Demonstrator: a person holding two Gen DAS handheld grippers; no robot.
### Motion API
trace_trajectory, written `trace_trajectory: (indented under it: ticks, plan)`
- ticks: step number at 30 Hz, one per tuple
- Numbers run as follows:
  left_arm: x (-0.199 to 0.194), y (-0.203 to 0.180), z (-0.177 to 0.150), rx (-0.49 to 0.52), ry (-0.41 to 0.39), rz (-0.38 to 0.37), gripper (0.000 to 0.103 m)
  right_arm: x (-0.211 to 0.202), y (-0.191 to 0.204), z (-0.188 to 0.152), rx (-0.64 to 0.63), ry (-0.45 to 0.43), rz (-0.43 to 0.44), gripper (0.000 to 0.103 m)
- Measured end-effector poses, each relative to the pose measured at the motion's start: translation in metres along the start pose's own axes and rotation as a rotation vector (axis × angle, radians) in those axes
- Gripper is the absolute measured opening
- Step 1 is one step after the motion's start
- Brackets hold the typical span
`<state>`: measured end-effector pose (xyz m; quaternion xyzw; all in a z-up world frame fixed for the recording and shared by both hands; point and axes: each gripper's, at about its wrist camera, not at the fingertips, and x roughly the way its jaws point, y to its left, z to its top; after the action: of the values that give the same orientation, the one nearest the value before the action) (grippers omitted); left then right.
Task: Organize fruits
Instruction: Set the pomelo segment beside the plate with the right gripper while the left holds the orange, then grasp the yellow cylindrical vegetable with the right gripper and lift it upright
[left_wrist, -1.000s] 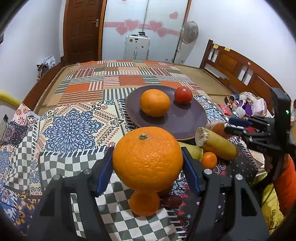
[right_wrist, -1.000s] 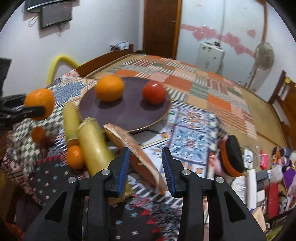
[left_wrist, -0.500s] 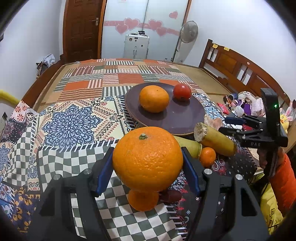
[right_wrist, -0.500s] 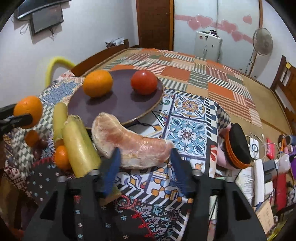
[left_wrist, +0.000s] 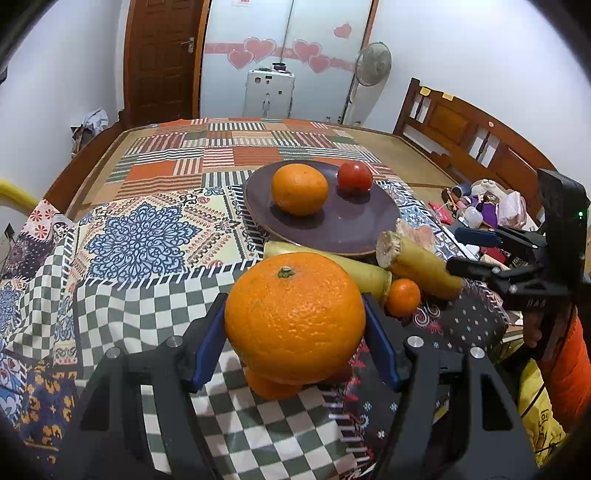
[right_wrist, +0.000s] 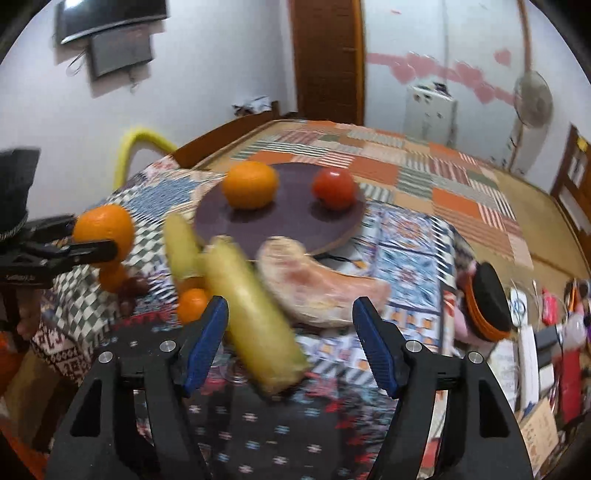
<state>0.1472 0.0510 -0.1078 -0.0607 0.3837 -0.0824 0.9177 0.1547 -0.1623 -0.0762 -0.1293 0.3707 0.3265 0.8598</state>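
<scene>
Left jaws clamped on a large orange; right jaws apart over the loose fruit.

The left gripper holds the large orange above the checked cloth on the desk. The right gripper has just been opening; its pads touch nothing. A corn cob and pomelo wedge lie before it, blocking the purple plate, which carries another orange and a tomato.
</scene>
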Motion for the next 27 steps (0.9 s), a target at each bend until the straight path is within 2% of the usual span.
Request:
trace_trajectory:
  ticks: [1, 3, 4, 11, 14, 19, 23, 27]
  plan:
    - [-0.001, 0.0, -0.001, 0.002, 0.0, 0.001, 0.068, 0.005, 0.007, -0.001, -0.025, 0.015, -0.004, 0.062]
    - [-0.005, 0.0, -0.004, 0.007, -0.002, 0.007, 0.068, 0.016, 0.014, -0.003, -0.049, 0.053, -0.005, 0.049]
    - [-0.008, -0.001, -0.006, 0.011, -0.004, 0.01, 0.068, 0.019, 0.013, -0.004, -0.054, 0.069, -0.011, 0.047]
    - [-0.016, -0.001, -0.014, 0.014, 0.005, 0.012, 0.068, 0.012, 0.019, -0.01, -0.079, 0.069, -0.067, 0.045]
    - [-0.02, -0.001, -0.016, 0.011, 0.003, 0.004, 0.068, -0.001, 0.019, -0.02, -0.051, 0.081, -0.067, 0.04]
    - [-0.027, -0.007, -0.018, 0.021, -0.004, -0.005, 0.068, -0.016, 0.018, -0.037, -0.027, 0.118, -0.091, 0.039]
    - [-0.029, -0.011, -0.022, 0.017, -0.007, -0.02, 0.068, -0.018, 0.019, -0.032, -0.036, 0.149, -0.078, 0.037]
    - [-0.026, -0.014, -0.024, 0.012, -0.001, -0.031, 0.068, -0.003, 0.018, -0.017, -0.055, 0.157, -0.083, 0.04]
